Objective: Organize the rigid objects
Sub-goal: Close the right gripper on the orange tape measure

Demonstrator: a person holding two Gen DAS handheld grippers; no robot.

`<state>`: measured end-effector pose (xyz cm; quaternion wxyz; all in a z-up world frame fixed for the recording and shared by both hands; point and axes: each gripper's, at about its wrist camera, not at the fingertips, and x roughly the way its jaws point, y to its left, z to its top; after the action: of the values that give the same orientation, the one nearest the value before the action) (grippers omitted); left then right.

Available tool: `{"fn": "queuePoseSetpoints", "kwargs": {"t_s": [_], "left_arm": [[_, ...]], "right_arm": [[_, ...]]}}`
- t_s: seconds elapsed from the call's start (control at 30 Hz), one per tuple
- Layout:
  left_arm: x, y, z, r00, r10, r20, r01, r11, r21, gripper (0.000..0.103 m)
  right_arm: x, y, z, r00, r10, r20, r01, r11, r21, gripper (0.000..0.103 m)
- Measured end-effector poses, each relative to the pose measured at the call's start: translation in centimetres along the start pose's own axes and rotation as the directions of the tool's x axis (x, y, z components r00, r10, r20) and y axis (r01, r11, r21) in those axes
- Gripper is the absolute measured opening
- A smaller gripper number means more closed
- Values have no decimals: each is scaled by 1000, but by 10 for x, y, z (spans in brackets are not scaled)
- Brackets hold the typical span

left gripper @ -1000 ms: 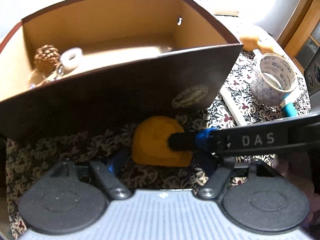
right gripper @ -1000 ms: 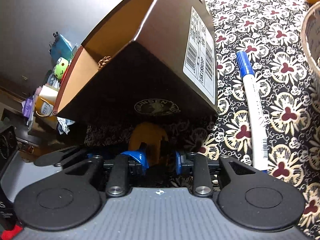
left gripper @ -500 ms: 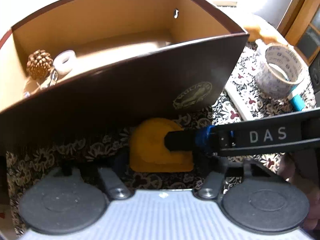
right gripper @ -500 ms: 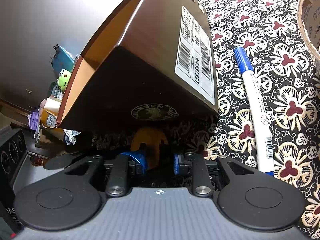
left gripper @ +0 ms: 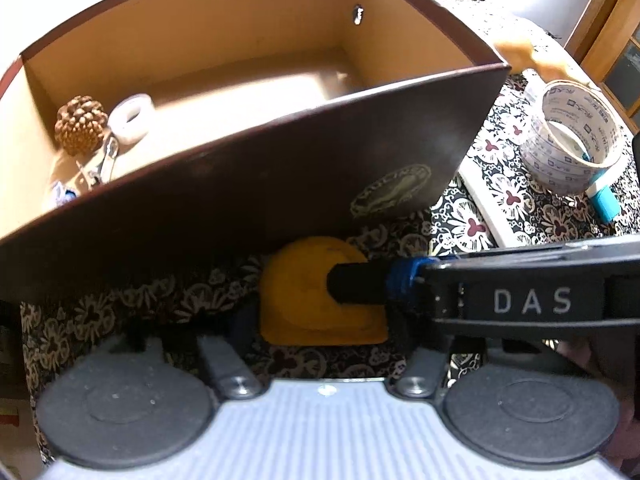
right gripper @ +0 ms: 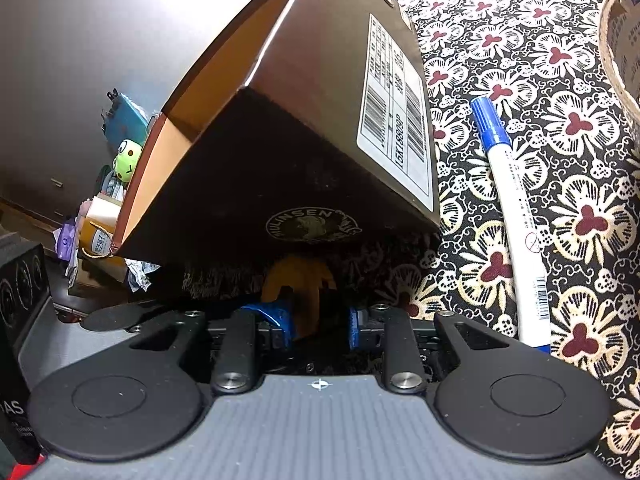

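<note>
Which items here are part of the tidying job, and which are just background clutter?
Job: yellow piece gripped by right gripper; brown box; pine cone and small tape roll inside; marker; large tape roll.

Background: frog toy, shelf clutter.

**Black two-finger grippers with blue trim and ribbed grey housings**

The left gripper (left gripper: 320,320) has a pale grey ribbed housing, flanked by two round dark grey discs. Short black link arms with silver screw heads run forward from it. A small crosshair mark sits at the housing's front edge.

The right gripper (right gripper: 320,316) has a darker grey ribbed housing, black round discs, black link arms with silver screws, and blue finger mounts. Its black finger, seen from the left wrist, carries a blue collar and white letters "DAS".
</note>
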<state>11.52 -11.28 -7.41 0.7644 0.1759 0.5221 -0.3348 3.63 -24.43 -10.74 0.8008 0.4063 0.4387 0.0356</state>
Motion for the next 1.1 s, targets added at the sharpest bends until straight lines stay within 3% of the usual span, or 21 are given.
{"fn": "queuePoseSetpoints", "kwargs": {"t_s": [0.47,0.73,0.87,1.1], "left_arm": [[-1,2,-1,1000,0,4,0,999,-33,63],[-10,17,-13,991,-128,37,130,988,-79,63],[-12,29,-16,978,-200,50,205,968,-141,63],[-13,31,-17,974,-220,61,227,963,-146,62]], "right_arm": [[-1,-8,3,999,42,1,-42,998,45,12],[-1,-12,8,994,86,-61,-83,995,52,14],[1,-12,9,991,103,-80,-97,992,75,15],[0,-17,13,988,125,-92,-115,988,106,16]]}}
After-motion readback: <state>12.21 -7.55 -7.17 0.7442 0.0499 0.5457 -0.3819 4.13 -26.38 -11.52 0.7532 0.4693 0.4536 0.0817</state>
